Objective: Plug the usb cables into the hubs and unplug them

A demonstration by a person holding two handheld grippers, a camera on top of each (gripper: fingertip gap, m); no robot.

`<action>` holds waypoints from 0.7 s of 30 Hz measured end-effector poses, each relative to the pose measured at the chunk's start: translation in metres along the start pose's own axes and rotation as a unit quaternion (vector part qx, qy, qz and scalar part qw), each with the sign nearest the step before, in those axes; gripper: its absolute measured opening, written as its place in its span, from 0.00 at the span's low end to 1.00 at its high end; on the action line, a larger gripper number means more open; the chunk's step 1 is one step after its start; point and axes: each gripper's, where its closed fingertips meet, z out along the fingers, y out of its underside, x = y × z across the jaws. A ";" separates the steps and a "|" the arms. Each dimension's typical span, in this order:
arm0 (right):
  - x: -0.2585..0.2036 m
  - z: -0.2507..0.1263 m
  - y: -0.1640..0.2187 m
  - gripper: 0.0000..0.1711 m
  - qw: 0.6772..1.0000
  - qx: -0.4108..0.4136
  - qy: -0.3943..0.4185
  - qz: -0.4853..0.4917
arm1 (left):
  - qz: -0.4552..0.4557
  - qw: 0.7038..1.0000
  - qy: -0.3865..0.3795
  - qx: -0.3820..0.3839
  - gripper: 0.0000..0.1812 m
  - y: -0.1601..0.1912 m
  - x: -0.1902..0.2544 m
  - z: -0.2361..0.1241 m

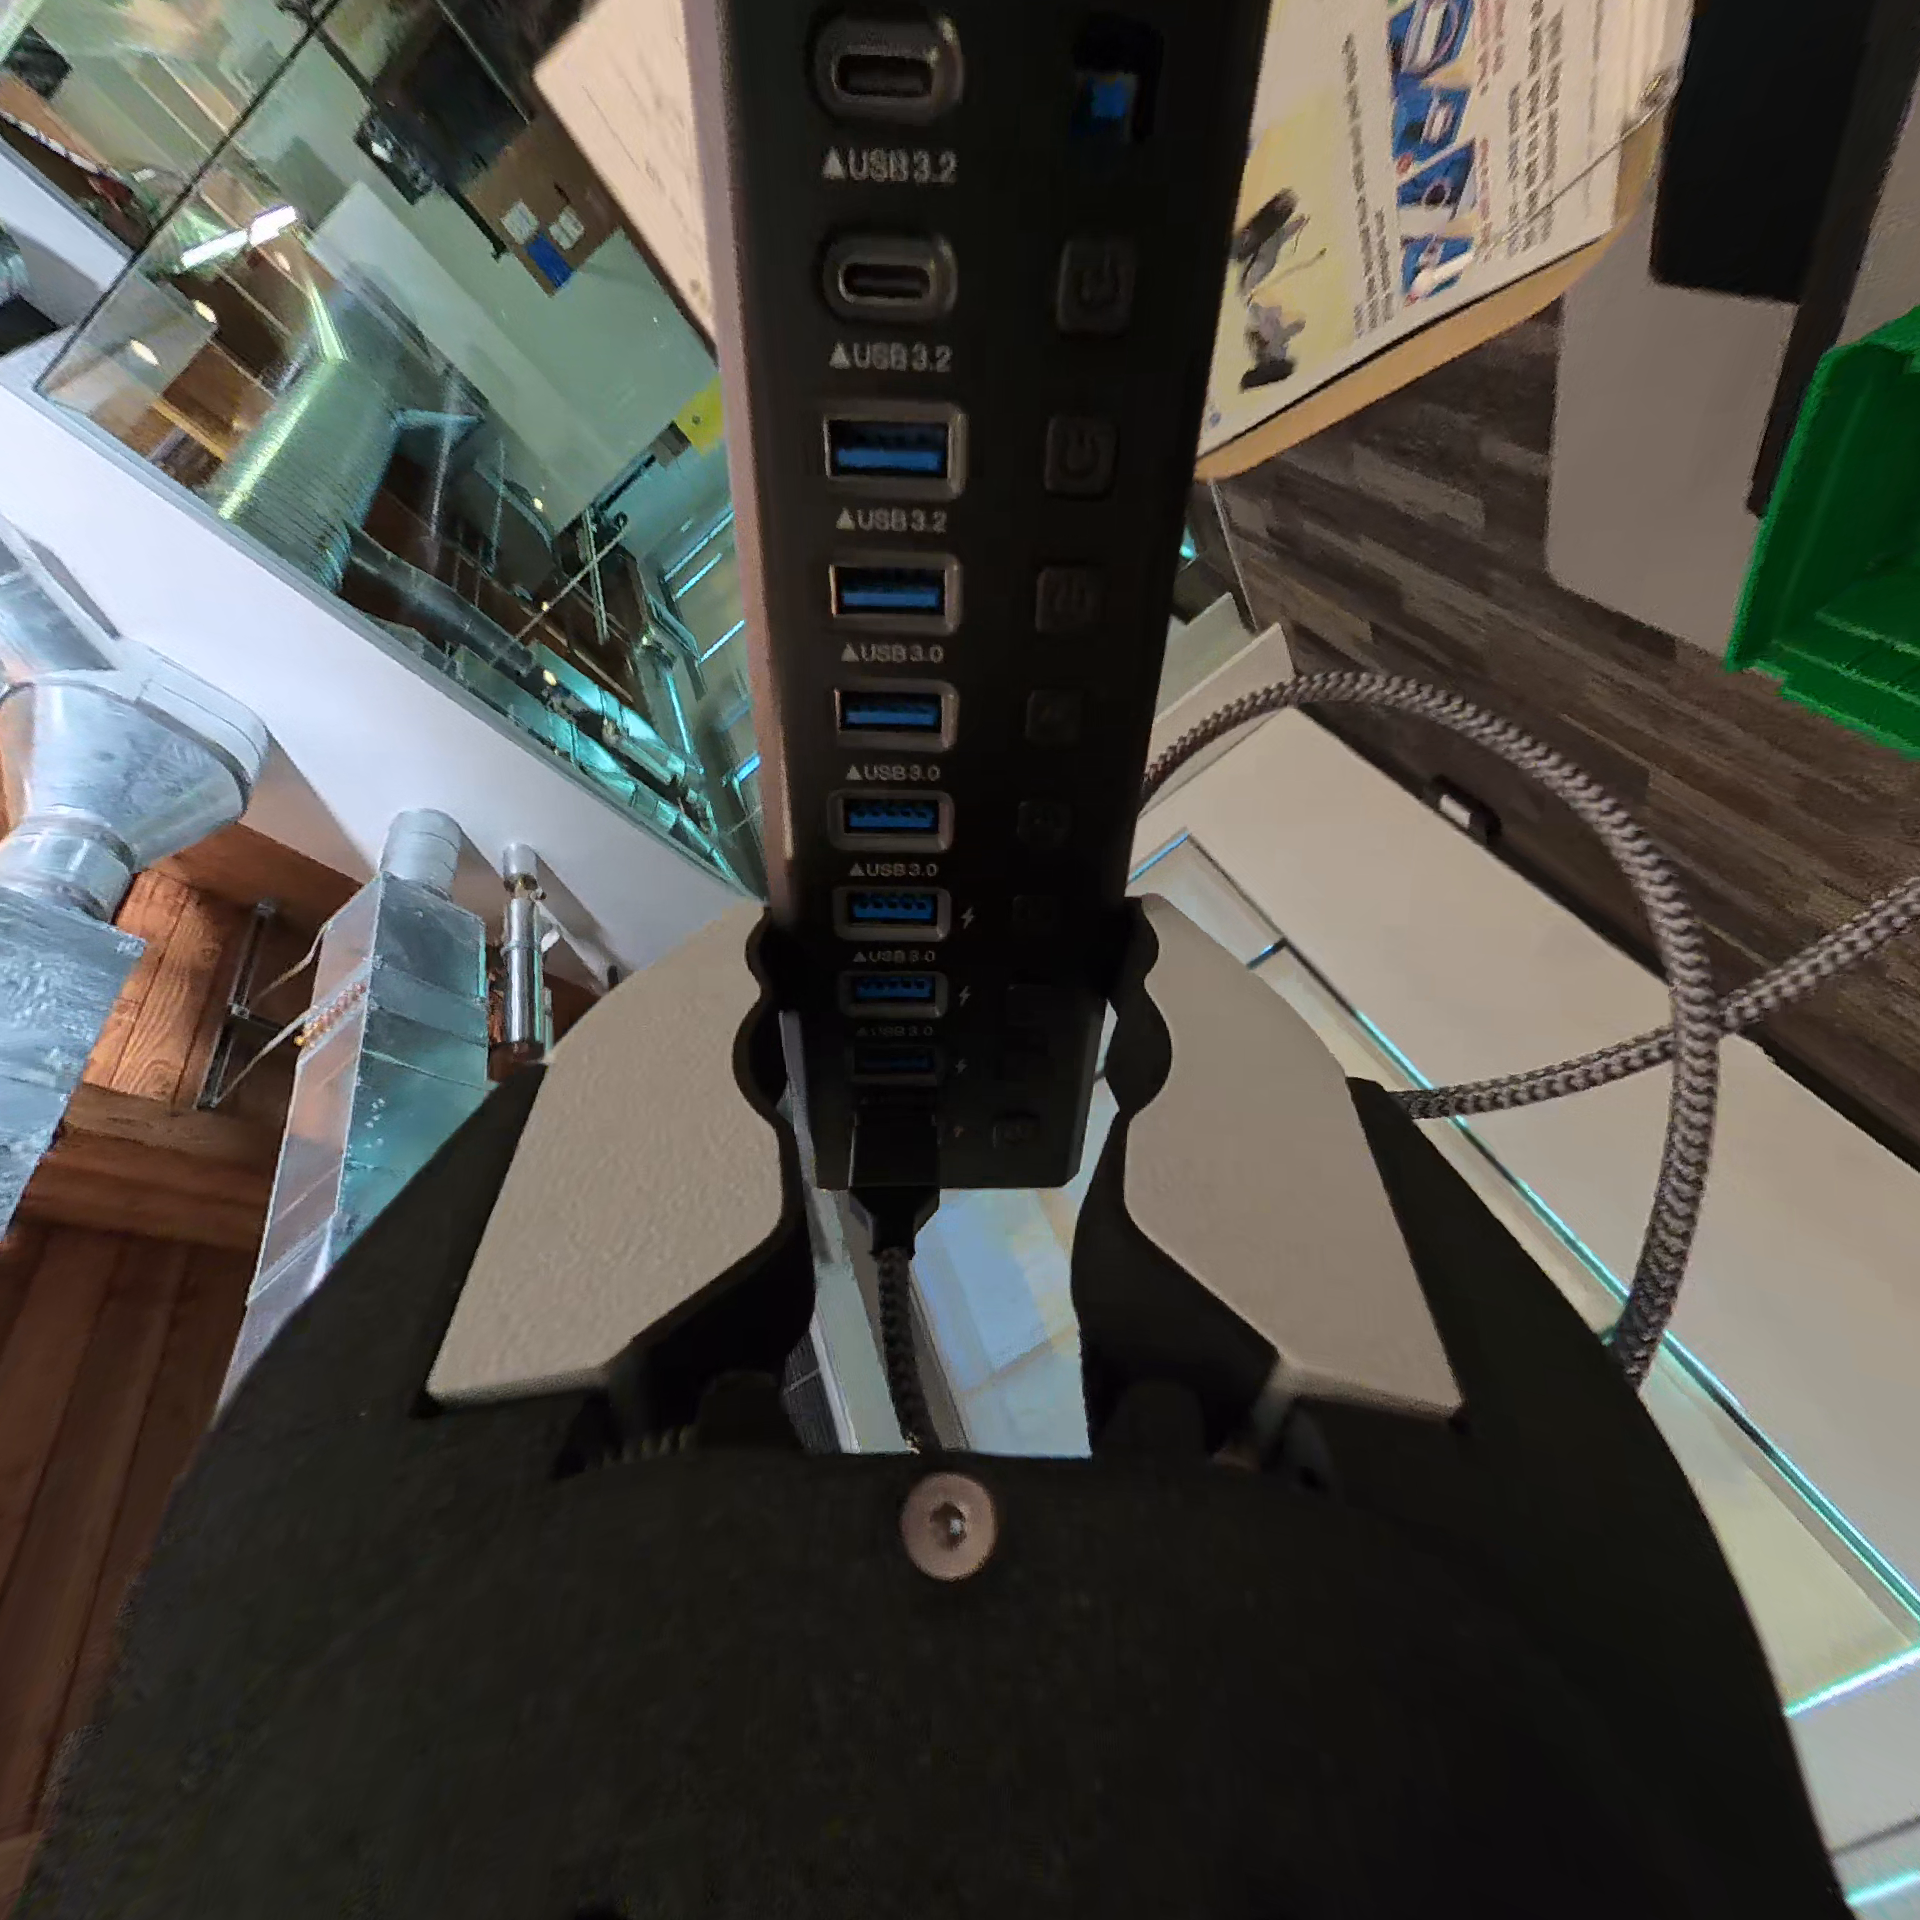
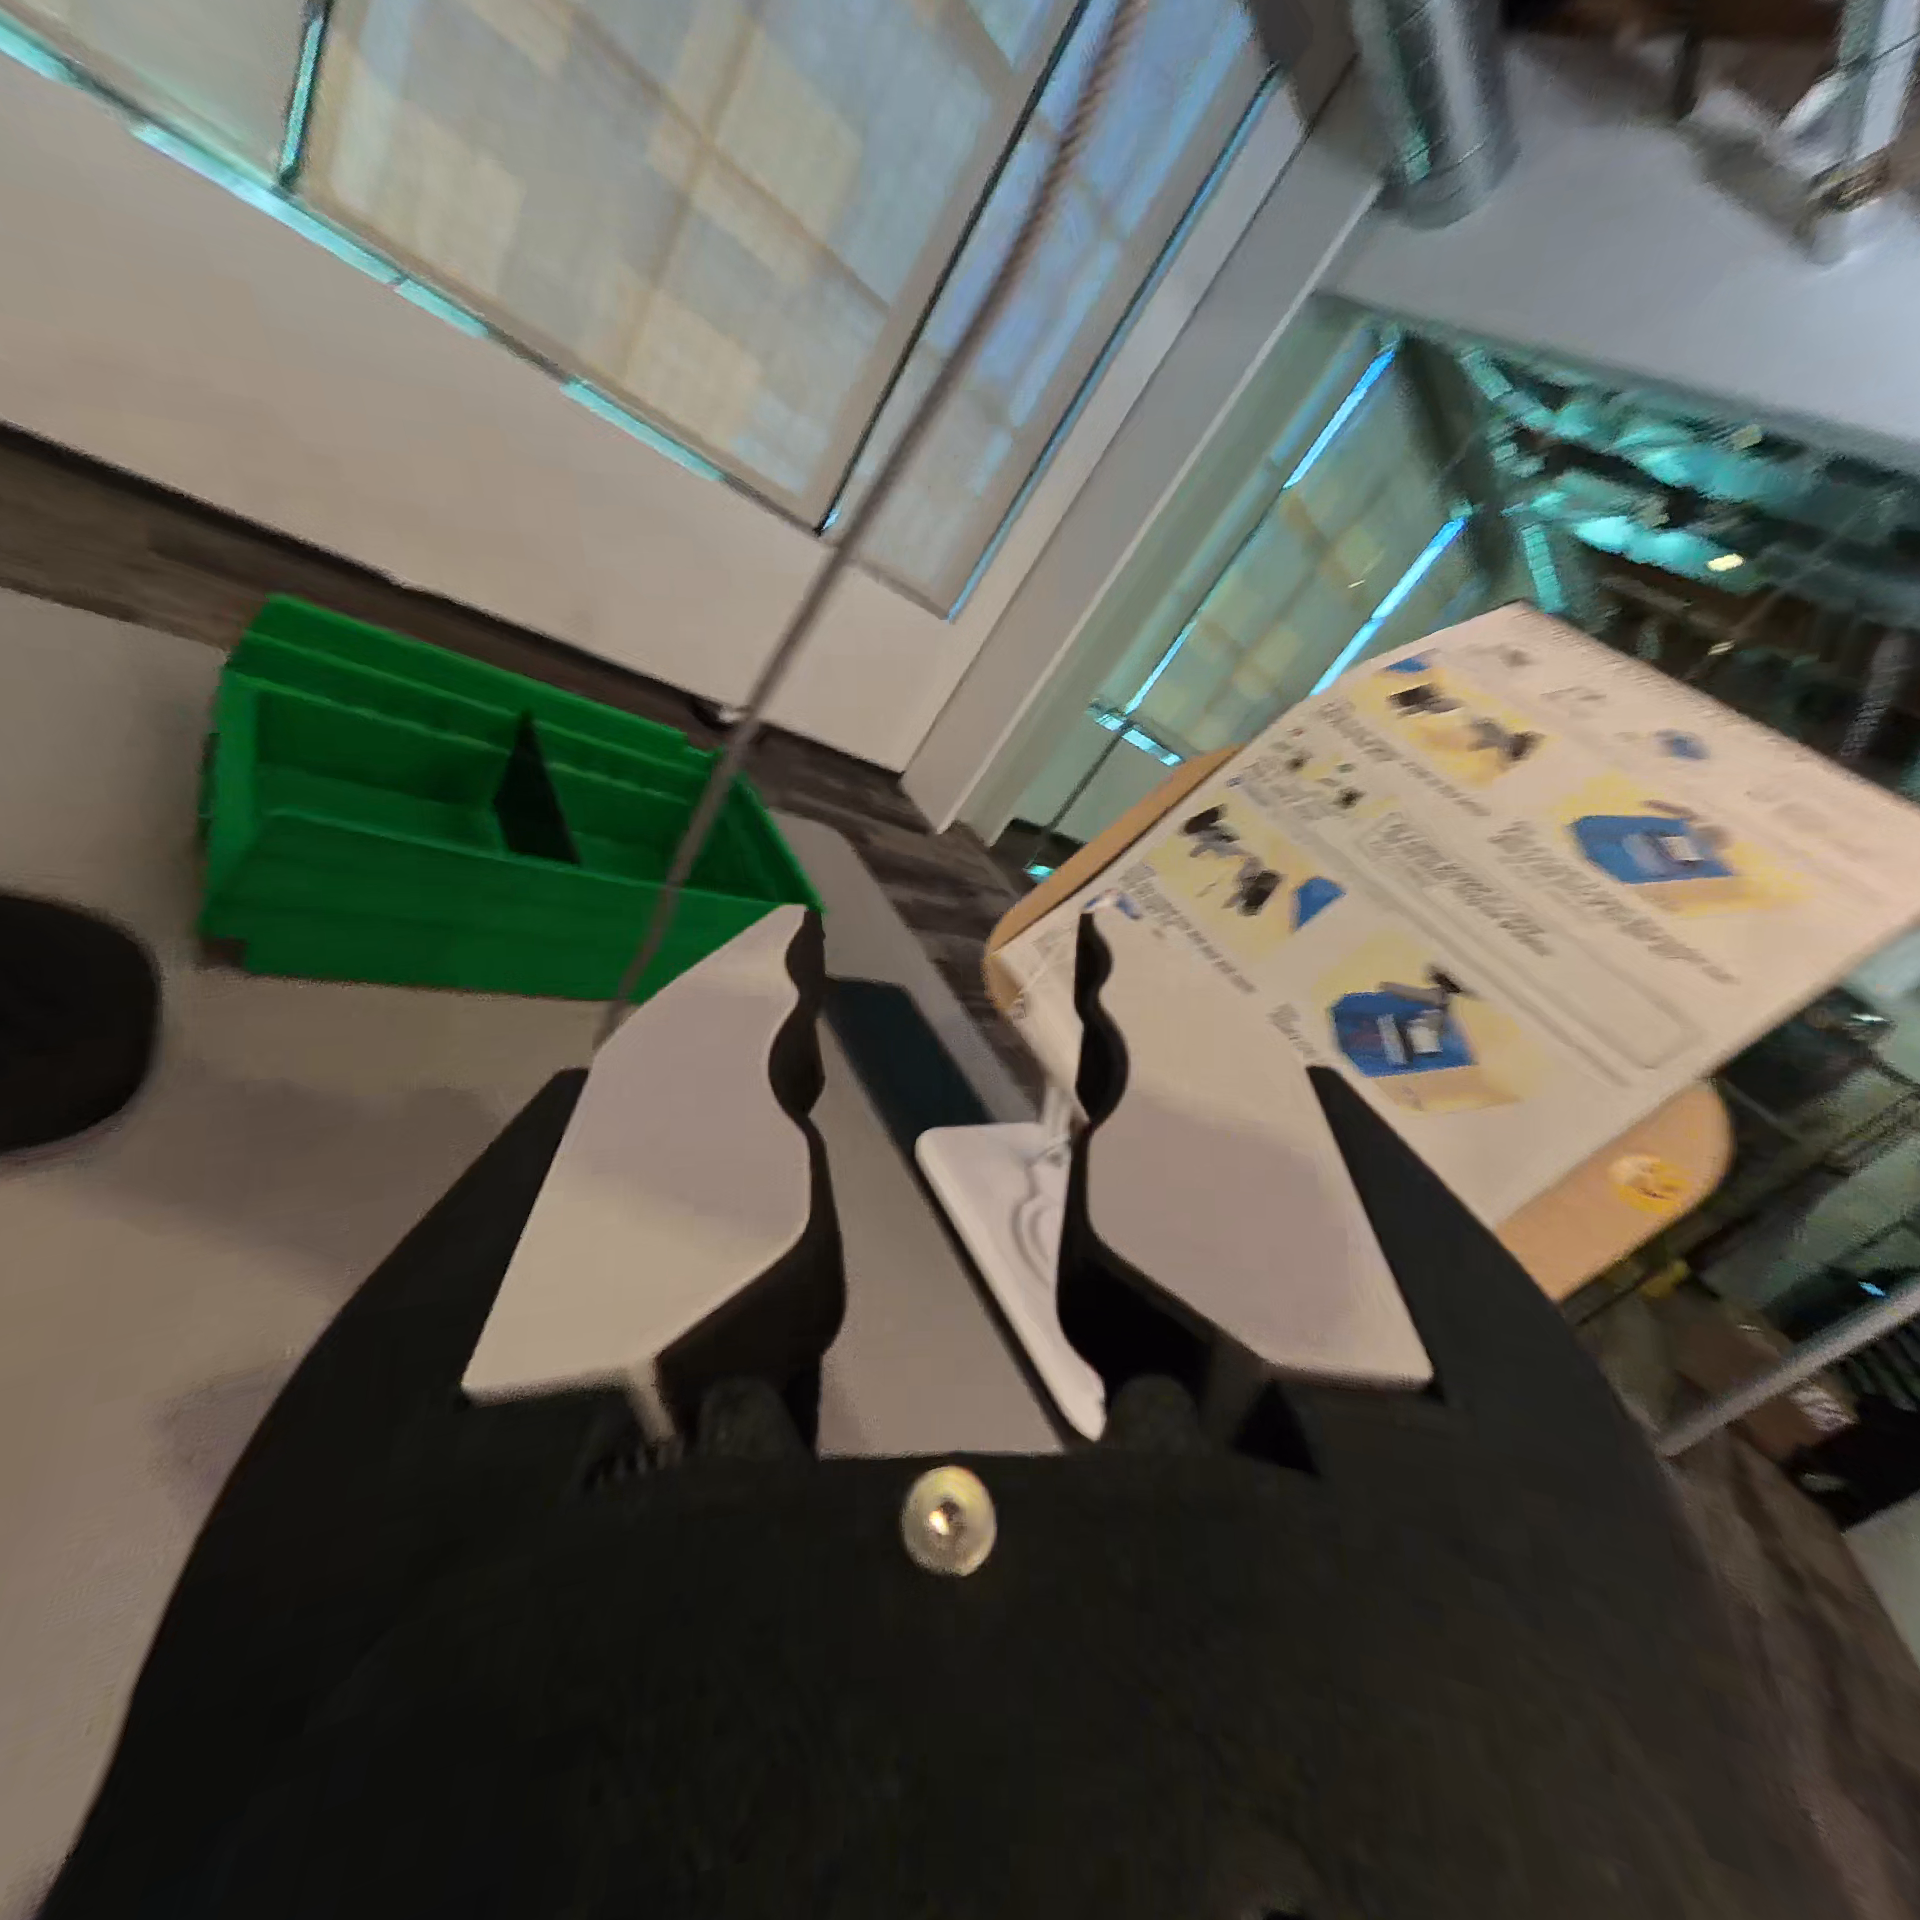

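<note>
In the left wrist view a long black USB hub [image 1: 987,520] with a row of blue ports stands lifted in the air. My left gripper [image 1: 956,920] is shut on its lower end. A black USB plug [image 1: 891,1153] sits in the lowest port, between the fingers. Its grey braided cable [image 1: 1673,987] loops off to the right. My right gripper [image 2: 943,920] is open and empty above a grey table [image 2: 260,1195]. A dark flat bar with a silver edge [image 2: 904,1049], perhaps another hub, lies beyond the right fingertips. A thin grey line [image 2: 769,665], blurred, runs down past the right gripper's left finger.
A green plastic bin [image 2: 416,842] stands on the table to the left, also in the left wrist view [image 1: 1839,540]. A printed sheet on a cardboard board [image 2: 1475,883] lies to the right. A white flat piece [image 2: 997,1226] lies under the right fingers. Glass walls stand behind.
</note>
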 end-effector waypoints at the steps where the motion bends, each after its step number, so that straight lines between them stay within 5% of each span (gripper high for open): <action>1: 0.012 -0.009 -0.006 0.26 1.000 0.017 0.021 0.001 | 0.000 1.000 0.007 0.011 0.33 -0.007 0.004 -0.003; 6: 0.072 -0.069 -0.024 0.15 0.980 0.076 0.172 -0.058 | 0.016 0.997 0.041 0.064 0.33 -0.045 0.041 0.004; 11: 0.098 -0.099 -0.042 0.31 0.949 0.086 0.285 -0.108 | 0.053 0.994 0.056 0.072 0.33 -0.076 0.082 0.026; 21: 0.072 -0.036 0.012 0.45 0.976 0.010 0.209 -0.065 | 0.109 0.987 0.063 0.096 0.33 -0.132 0.126 0.032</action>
